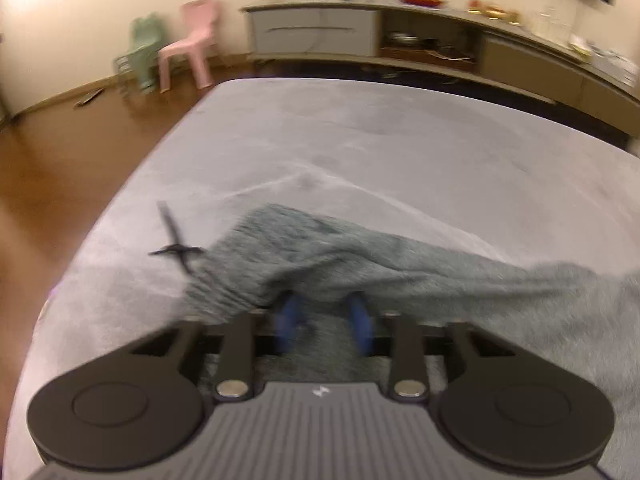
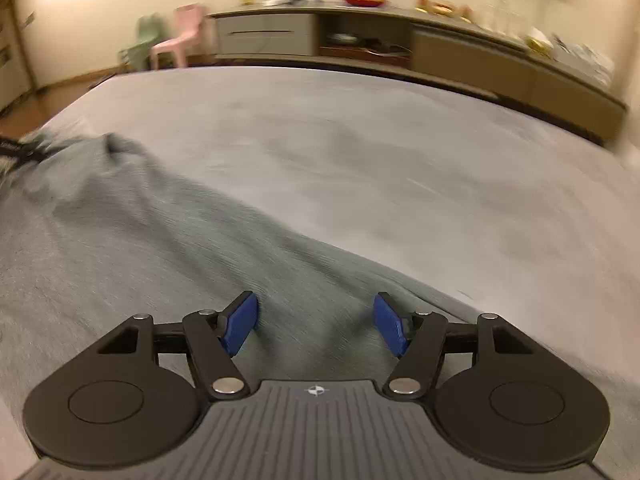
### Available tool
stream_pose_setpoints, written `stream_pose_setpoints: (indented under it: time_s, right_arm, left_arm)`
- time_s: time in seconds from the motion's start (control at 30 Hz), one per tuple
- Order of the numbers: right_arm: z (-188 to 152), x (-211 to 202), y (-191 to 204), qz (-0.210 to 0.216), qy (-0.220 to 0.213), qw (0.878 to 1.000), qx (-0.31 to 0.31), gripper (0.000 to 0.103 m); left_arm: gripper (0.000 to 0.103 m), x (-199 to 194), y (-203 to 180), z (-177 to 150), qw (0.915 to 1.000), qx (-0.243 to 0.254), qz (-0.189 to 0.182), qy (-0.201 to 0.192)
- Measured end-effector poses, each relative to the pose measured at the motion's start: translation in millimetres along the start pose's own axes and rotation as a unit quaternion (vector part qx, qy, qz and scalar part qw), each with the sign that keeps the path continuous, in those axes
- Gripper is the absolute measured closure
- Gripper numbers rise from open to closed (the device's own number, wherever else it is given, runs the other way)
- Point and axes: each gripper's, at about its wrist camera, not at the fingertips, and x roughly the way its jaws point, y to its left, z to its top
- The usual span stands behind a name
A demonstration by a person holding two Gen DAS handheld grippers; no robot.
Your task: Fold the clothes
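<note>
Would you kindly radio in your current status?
Left gripper and right gripper open, over grey garment. Garment unfolded on bed. Black drawstring loose beside it.

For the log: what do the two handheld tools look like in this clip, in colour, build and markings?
Both look alike. The left tool and right tool each have blue finger pads on black linkage arms with silver pivot bolts, flanked by two round black discs. The body is grey and ribbed, with a small white emblem at its front edge. No cables, sleeves or hands are visible in either wrist view.

Grey garment [image 1: 360, 264] hides the left claw's [image 1: 325, 322] blurred fingertips.
</note>
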Motion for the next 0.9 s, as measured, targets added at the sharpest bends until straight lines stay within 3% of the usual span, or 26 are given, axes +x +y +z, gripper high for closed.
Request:
stream_pose_setpoints:
  time_s: [0.1, 0.17, 0.23, 0.3, 0.37, 0.4, 0.5, 0.57, 0.63, 0.73, 0.77, 0.83, 0.9]
  right_arm:
    - [-16.4, -36.2, -41.2, 0.011, -0.034, 0.997, 0.073, 0.037]
    - [-34.8, -48.6, -66.5, -0.054, -0.022, 0.996, 0.072, 0.038]
    - [-58.3, -48.8, -104.6, -0.133, 0.006, 0.989, 0.072, 0.035]
    - [-76.7, -57.9, -153.1, -0.163, -0.003, 0.979, 0.123, 0.029]
    - [-89.2, -68.2, -196.4, -0.18, -0.015, 0.968, 0.177, 0.031]
    - [-92.3, -71.9, -207.2, -0.178, -0.027, 0.965, 0.192, 0.04]
    - [-89.3, -68.2, -204.9, -0.188, -0.041, 0.965, 0.18, 0.041]
    - [-87.4, -70.0, -201.5, -0.182, -0.05, 0.969, 0.156, 0.041]
    - [-85.6, -75.0, -196.7, -0.143, -0.068, 0.977, 0.144, 0.04]
    - [-85.7, -66.0, -176.3, -0.097, -0.039, 0.991, 0.089, 0.039]
    - [-87.8, -63.9, -166.0, -0.091, -0.032, 0.993, 0.062, 0.034]
    - [-89.1, -64.1, -148.3, -0.07, -0.023, 0.997, 0.019, 0.034]
    - [-89.9, -66.0, -134.6, -0.047, -0.016, 0.999, -0.013, 0.032]
  left_arm:
    - [0.08, -13.5, -9.2, 3.6, 0.9998, 0.006, -0.015, -0.015]
    - [0.075, -16.3, -25.1, 3.5, 0.9986, 0.038, -0.031, -0.022]
    - [0.074, -1.8, -26.7, -6.4, 0.9983, 0.057, 0.0, -0.006]
    - [0.068, 2.8, -15.5, -9.6, 0.9988, 0.048, 0.004, -0.01]
    - [0.077, -1.3, -11.7, -7.0, 0.9991, 0.04, 0.017, -0.003]
    - [0.082, -5.7, -11.0, -7.3, 0.9989, 0.04, 0.024, -0.001]
    - [0.081, -32.1, -27.2, -17.1, 0.9961, 0.075, 0.045, -0.012]
    - [0.078, -58.5, -45.8, -29.6, 0.994, 0.104, 0.015, -0.031]
    - [0.076, -81.7, -63.5, -50.2, 0.9912, 0.117, -0.059, -0.021]
    - [0.074, -99.6, -83.8, -82.4, 0.98, 0.12, -0.158, 0.014]
    - [0.074, -102.3, -92.5, -94.5, 0.9767, 0.129, -0.17, 0.022]
    - [0.073, -106.3, -110.8, -119.3, 0.9717, 0.16, -0.173, 0.025]
    - [0.072, -114.6, -124.7, -137.6, 0.9695, 0.197, -0.146, 0.002]
